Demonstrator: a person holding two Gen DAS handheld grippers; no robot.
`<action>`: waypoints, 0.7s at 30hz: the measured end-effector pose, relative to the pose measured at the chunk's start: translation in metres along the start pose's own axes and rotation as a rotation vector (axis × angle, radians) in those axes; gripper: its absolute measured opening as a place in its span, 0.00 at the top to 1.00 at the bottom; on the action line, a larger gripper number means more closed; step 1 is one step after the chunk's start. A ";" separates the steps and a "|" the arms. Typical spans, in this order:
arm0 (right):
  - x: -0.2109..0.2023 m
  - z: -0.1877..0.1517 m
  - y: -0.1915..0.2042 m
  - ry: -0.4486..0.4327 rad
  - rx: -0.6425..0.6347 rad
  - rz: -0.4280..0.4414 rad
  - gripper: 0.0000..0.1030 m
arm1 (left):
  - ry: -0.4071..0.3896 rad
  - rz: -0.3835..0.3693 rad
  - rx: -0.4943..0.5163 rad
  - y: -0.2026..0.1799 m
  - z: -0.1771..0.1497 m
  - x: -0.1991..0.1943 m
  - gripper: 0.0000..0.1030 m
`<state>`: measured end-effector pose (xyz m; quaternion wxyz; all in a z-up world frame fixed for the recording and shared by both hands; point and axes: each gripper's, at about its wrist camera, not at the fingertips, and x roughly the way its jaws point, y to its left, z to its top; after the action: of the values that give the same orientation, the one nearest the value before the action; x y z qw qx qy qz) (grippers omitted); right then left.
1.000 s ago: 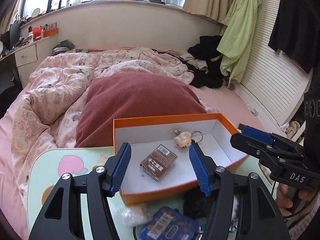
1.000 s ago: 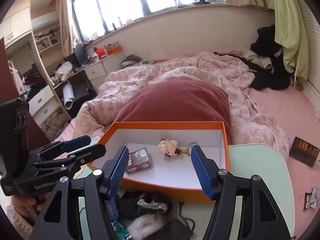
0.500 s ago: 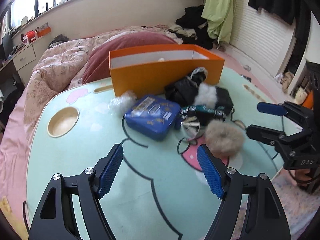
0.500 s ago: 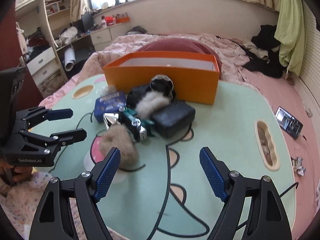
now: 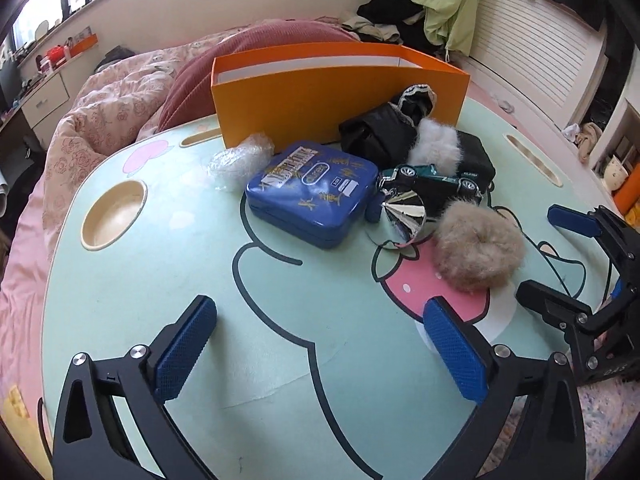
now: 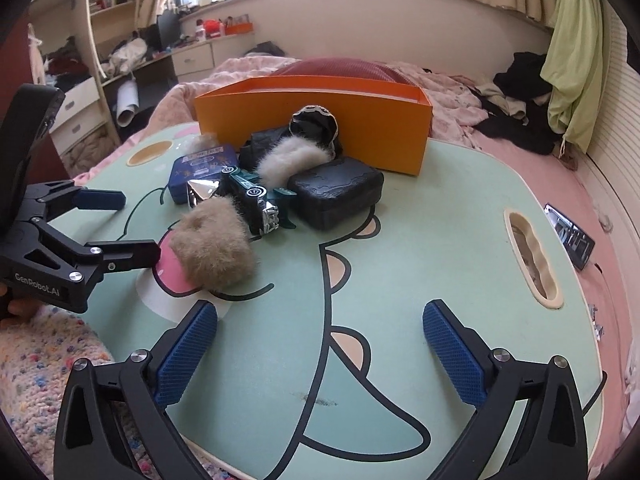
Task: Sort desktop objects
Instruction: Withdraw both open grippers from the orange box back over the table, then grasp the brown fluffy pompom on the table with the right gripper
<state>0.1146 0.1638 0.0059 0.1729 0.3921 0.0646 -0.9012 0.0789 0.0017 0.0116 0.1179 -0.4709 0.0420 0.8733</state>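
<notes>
An orange box [image 5: 340, 92] stands at the far side of the mint table [image 5: 168, 280]. In front of it lie a blue tin [image 5: 316, 192], a black cloth [image 5: 380, 132], a white fluffy piece [image 5: 436, 148], a green toy car [image 5: 432, 178], a silver cone [image 5: 402, 210], a black case [image 6: 336, 196] and a brown fluffy scrunchie [image 5: 478, 252]. My left gripper [image 5: 320, 344] hovers over bare table short of the tin, jaws opening, nothing between them. My right gripper [image 6: 320, 344] is right of the scrunchie [image 6: 214, 246], jaws opening and empty.
A crumpled plastic wrap [image 5: 240, 160] lies left of the tin. The table has a round cup recess [image 5: 114, 214] and a long slot [image 6: 530, 256]. Behind the box are a red pillow [image 5: 260, 52] and a pink duvet. A dark flat item [image 6: 570, 236] lies on the bed.
Both grippers drew back from above the orange box and dropped toward the table's near side. Their jaws spread wider. The box's inside is out of sight now.
</notes>
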 end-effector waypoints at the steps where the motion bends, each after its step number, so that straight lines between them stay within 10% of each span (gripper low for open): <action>1: 0.000 0.000 0.000 0.001 -0.001 0.001 0.00 | 0.000 0.000 0.000 0.000 0.000 0.000 0.00; 21: -0.002 0.036 0.023 -0.025 -0.040 0.184 0.23 | -0.001 -0.001 -0.001 -0.001 -0.001 0.000 0.00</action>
<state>0.0997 0.1339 0.0327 0.2634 0.3816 0.0441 -0.8849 0.0800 0.0020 0.0106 0.1182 -0.4707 0.0411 0.8734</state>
